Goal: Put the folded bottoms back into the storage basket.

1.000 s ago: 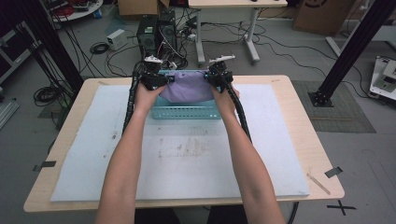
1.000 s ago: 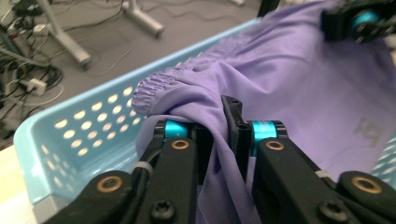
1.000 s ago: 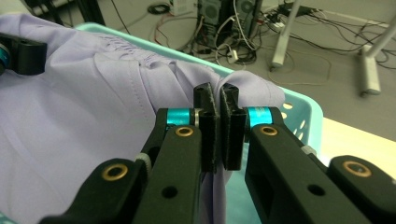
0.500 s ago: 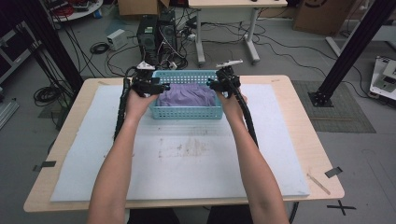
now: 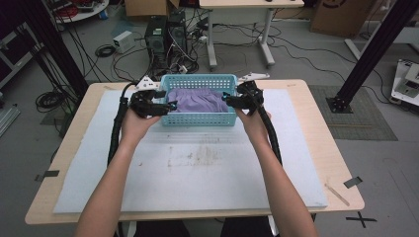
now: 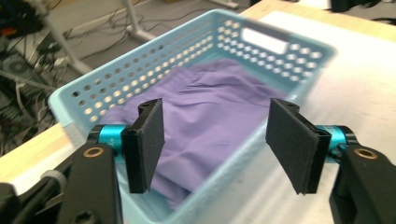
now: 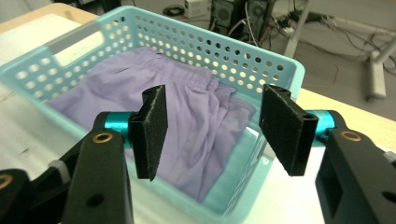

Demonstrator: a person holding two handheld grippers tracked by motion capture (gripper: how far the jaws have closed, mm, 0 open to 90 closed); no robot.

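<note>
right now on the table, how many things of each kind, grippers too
basket: 1
purple cloth in the basket: 1
white mat on the table: 1
grippers: 2, the left gripper and the right gripper, each open at one end of the basket
total: 5

basket [image 5: 199, 118]: light blue, perforated | cloth [image 5: 195, 101]: purple, plain | jaws: black | mat [image 5: 197, 168]: white

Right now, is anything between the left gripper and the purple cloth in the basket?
Only the basket's own short end wall. The left gripper is open at the left end of the blue basket, its jaws above the rim there, and the purple cloth lies uncovered just past it. Nothing else visible sits on or over the cloth.
</note>
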